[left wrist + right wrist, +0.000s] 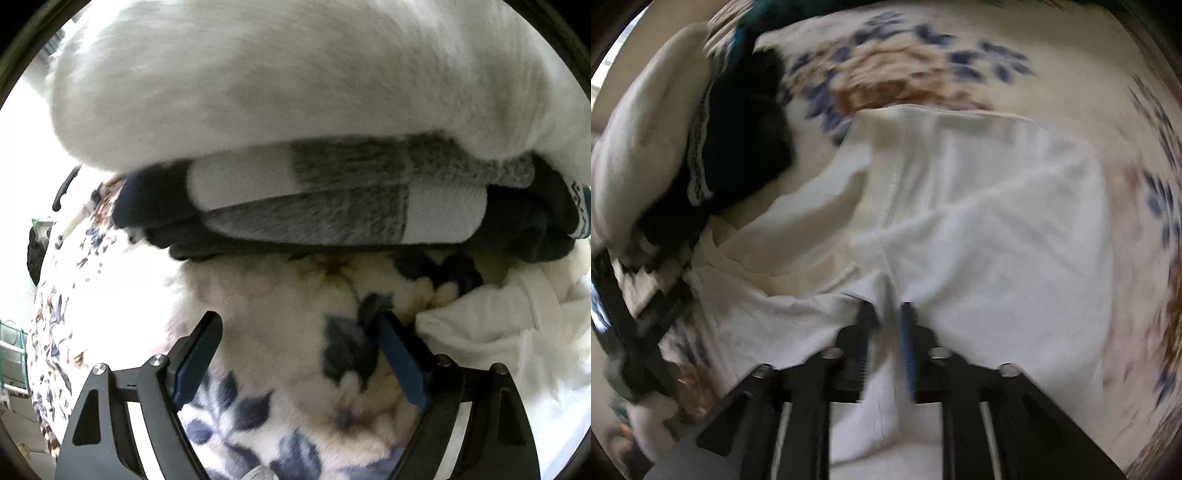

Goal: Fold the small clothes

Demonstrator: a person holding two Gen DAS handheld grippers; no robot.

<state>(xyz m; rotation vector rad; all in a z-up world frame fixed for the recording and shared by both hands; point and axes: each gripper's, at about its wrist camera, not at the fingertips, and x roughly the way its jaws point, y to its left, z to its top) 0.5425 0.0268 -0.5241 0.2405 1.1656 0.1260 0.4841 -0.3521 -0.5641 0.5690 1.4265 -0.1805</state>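
Observation:
A white garment (979,206) lies spread flat on a floral fleece blanket (923,70), with a stitched seam running down its middle. My right gripper (886,306) points down at the garment's near part, over the seam. Its jaws stand a narrow gap apart, and the pads do not press on the cloth that shows between them. My left gripper (299,321) hangs wide open over the blanket (280,295) with nothing between its fingers. A corner of the white garment (491,332) lies just right of its right finger.
A pile of clothes lies beyond the left gripper: a grey-and-white patched piece (314,206) on dark fabric (524,225), under a big fluffy white item (258,85). The right wrist view shows this pile's dark fabric (746,140) and cream item (639,155) at the left. The picture is blurred.

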